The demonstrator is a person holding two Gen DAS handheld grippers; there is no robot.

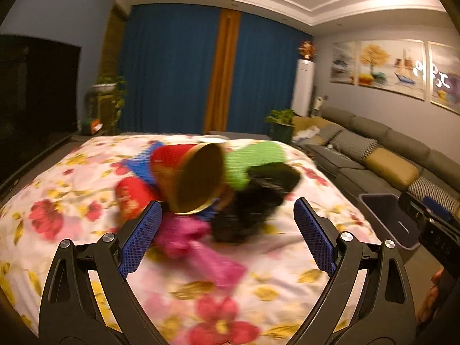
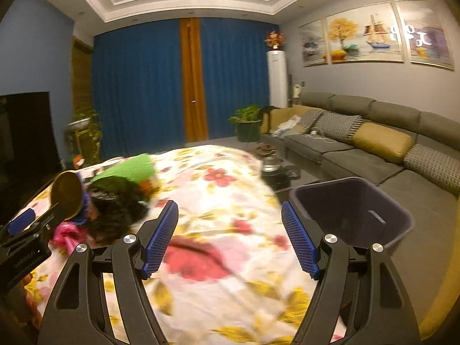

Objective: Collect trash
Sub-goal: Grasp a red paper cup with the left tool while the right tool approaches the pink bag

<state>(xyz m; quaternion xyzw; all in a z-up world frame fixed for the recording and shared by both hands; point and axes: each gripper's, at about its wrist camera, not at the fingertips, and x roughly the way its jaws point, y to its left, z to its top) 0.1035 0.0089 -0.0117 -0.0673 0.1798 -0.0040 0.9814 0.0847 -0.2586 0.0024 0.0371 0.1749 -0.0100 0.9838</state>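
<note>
A blurred heap of trash lies on the floral cloth (image 1: 72, 201) in the left wrist view: a red can with a gold end (image 1: 198, 178), a red packet (image 1: 132, 198), a green wrapper (image 1: 253, 158), a black bag (image 1: 258, 201) and a pink wrapper (image 1: 189, 238). My left gripper (image 1: 227, 202) is open right in front of the heap, its pads touching nothing. The right wrist view shows the heap (image 2: 115, 201) at the left and my right gripper (image 2: 229, 204) open over bare cloth. A dark bin (image 2: 353, 210) stands just to the right of it, beside the cloth's edge.
A grey sofa (image 2: 359, 149) with cushions runs along the right wall. A potted plant (image 2: 247, 126), a white standing unit (image 2: 277, 77) and blue curtains are at the back. A metal pot (image 2: 270, 164) sits on the floor past the table. A dark screen (image 1: 37, 100) is at left.
</note>
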